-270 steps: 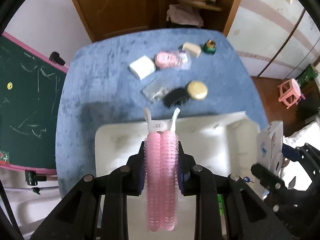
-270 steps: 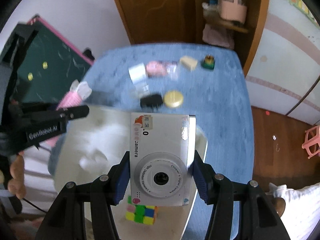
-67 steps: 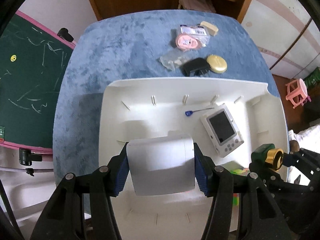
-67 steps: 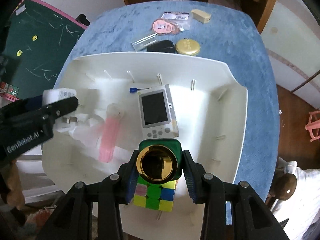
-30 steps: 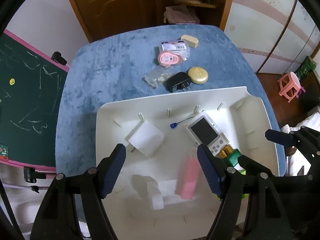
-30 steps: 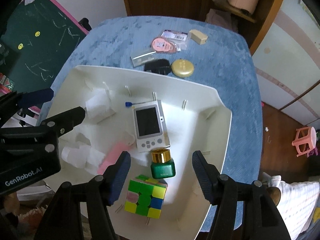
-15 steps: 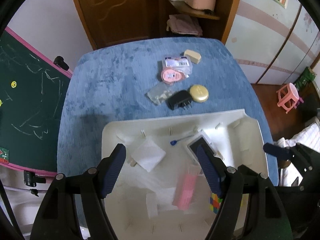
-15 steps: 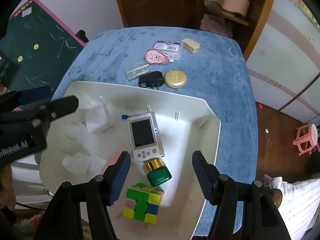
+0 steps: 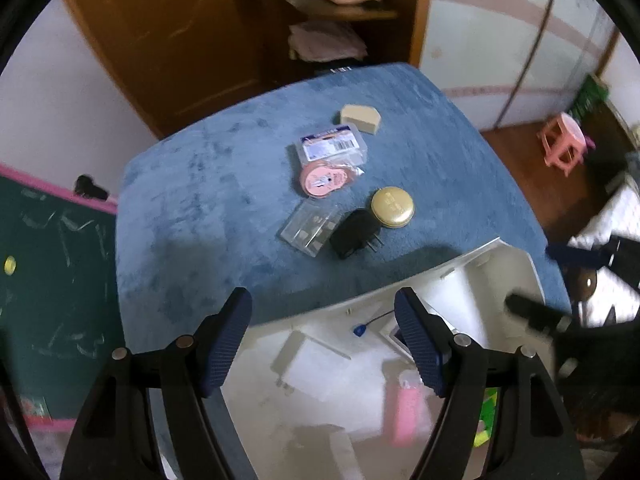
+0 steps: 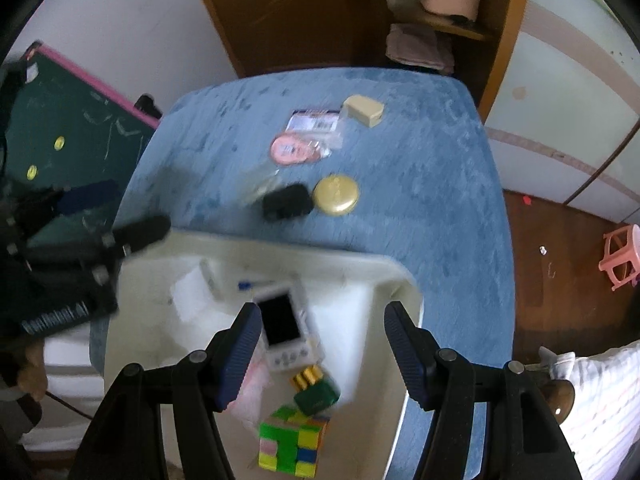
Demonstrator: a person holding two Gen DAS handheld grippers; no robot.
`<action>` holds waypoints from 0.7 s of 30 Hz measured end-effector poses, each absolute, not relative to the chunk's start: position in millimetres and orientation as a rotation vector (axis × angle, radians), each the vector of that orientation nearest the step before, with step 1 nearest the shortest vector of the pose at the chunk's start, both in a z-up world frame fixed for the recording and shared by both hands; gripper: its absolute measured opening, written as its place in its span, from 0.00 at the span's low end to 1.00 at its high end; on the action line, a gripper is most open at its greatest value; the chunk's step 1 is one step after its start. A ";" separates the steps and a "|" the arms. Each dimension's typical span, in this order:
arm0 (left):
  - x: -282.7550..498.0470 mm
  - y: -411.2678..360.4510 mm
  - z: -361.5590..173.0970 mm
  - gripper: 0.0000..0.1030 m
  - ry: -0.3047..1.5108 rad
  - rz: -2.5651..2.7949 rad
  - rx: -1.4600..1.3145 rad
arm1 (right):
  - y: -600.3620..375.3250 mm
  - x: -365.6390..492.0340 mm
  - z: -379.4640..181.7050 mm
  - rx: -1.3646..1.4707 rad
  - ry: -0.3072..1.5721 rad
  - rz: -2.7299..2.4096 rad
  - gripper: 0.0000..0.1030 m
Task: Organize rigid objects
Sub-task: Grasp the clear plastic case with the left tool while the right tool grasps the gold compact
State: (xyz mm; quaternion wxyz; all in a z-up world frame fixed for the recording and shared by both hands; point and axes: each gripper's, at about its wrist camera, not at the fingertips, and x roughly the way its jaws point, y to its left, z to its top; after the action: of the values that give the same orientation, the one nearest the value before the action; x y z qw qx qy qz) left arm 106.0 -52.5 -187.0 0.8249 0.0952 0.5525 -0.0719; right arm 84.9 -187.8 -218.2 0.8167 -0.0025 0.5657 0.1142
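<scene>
The blue plush-covered worktop [image 9: 208, 184] carries the white moulded plastic tray [image 10: 360, 280] at its near edge and a cluster of loose items farther back. Already lying in the tray are a white compact digital camera [image 10: 282, 330] with its screen facing up, a multicoloured puzzle cube [image 10: 292, 444], a green bottle with a gold cap [image 10: 316, 392], a pink hair roller [image 9: 406, 412] and a white rectangular block [image 9: 304, 360].

Five items remain on the worktop, well apart from the tray: a clear flat plastic case [image 9: 310, 230], a pink round item in a clear printed packet [image 9: 326, 168], a black plug adapter [image 9: 354, 232], a gold round tin [image 9: 392, 206] touching or just beside the adapter, and a beige wedge-shaped block [image 9: 360, 118] farthest back.

The left gripper [image 9: 324, 336] has its jaws spread wide with nothing between them. The right gripper [image 10: 322, 344] likewise stands with jaws parted and empty, above the tray.

Judged step: between placements, with both grippers free for the next pick-up. The task appears roughly half complete.

The next move calls for a reach beyond the tray's far rim toward the cluster. The adapter and the tin lie nearest. Because they sit so close together, each approach should take its item from the outer side, so that the jaws do not knock the neighbour.
</scene>
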 end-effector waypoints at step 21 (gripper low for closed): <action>226.0 -42.6 -283.4 0.75 1.440 -0.364 0.353 | -192.0 256.6 -302.7 0.246 1.463 0.102 0.63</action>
State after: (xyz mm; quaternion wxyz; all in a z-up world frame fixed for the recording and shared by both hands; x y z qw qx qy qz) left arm 226.0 -42.6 -283.4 0.7225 0.1597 0.6522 -0.1647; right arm 256.6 -192.0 -302.7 0.7360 0.1120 0.6660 0.0464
